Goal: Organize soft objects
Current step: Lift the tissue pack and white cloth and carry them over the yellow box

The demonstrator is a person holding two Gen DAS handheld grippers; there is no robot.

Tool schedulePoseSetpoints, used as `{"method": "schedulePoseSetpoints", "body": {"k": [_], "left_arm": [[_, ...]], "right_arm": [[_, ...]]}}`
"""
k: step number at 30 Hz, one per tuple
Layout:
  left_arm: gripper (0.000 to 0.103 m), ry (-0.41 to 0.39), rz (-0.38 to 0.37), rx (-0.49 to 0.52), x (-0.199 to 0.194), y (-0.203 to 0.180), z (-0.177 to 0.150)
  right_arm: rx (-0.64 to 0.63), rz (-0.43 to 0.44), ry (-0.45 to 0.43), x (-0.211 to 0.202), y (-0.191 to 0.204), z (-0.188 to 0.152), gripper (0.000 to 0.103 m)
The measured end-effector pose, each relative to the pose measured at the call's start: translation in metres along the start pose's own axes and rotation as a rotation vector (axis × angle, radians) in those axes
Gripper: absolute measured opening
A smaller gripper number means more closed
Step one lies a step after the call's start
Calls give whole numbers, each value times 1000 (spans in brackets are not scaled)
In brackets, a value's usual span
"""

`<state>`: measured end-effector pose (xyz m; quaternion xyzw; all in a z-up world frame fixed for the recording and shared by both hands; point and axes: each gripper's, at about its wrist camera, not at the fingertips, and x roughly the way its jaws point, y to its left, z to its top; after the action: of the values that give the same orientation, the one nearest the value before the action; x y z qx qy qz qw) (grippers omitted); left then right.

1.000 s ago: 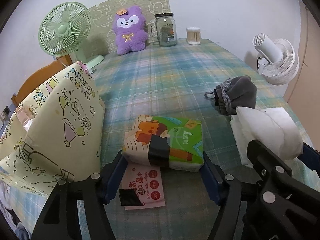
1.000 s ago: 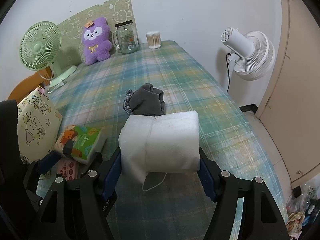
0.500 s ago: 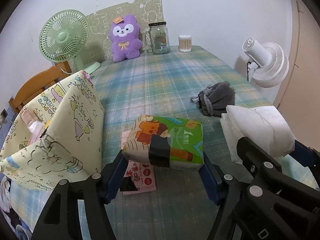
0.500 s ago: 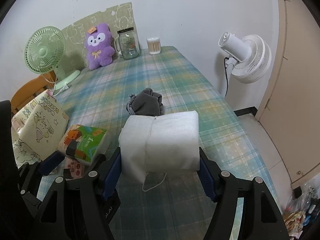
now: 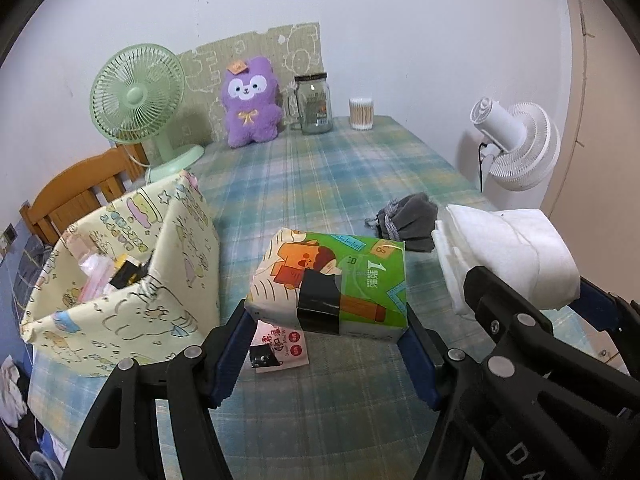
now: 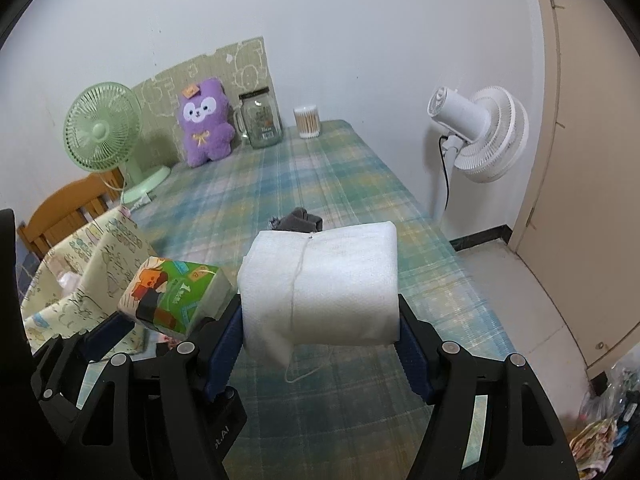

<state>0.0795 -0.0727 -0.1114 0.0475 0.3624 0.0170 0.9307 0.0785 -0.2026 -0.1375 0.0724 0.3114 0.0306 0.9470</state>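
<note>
Behind white foam roll [image 6: 320, 284], grey pouch [image 6: 298, 219] mostly hidden, bag [image 5: 120, 280] contents unclear

The tissue pack [image 5: 328, 284] — green and orange cartoon print, a black tape strip across its front — sits clamped between the left jaws, lifted and tilted slightly. The white foam roll [image 6: 320, 284], tied round with thin string, is pinched between the right jaws, lying crosswise. Beyond the right jaws a grey drawstring pouch [image 5: 408, 220] lies slumped on the cloth; under the left jaws lies a pink wipes packet [image 5: 280, 346] — flat.
</note>
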Motion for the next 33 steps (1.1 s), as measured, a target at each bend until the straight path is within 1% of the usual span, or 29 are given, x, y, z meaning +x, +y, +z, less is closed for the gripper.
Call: {"method": "schedulePoseSetpoints", "body": {"k": [13,17,27,33], "left_arm": [[71,-60,-22,-14,-38,6,12],[71,-65,-52,-14,-49,9,15],[71,-122,-64,-18,-78,17,24],[71,-141,-64,-12,-85,27,27]], "right_arm": [[-10,7,-76,-42,8,14,72],[-12,9,-97,-53,12,18,72],[-19,14,-152,-82,20,26,72],[-21,14,-177,-90,29,30,72]]}}
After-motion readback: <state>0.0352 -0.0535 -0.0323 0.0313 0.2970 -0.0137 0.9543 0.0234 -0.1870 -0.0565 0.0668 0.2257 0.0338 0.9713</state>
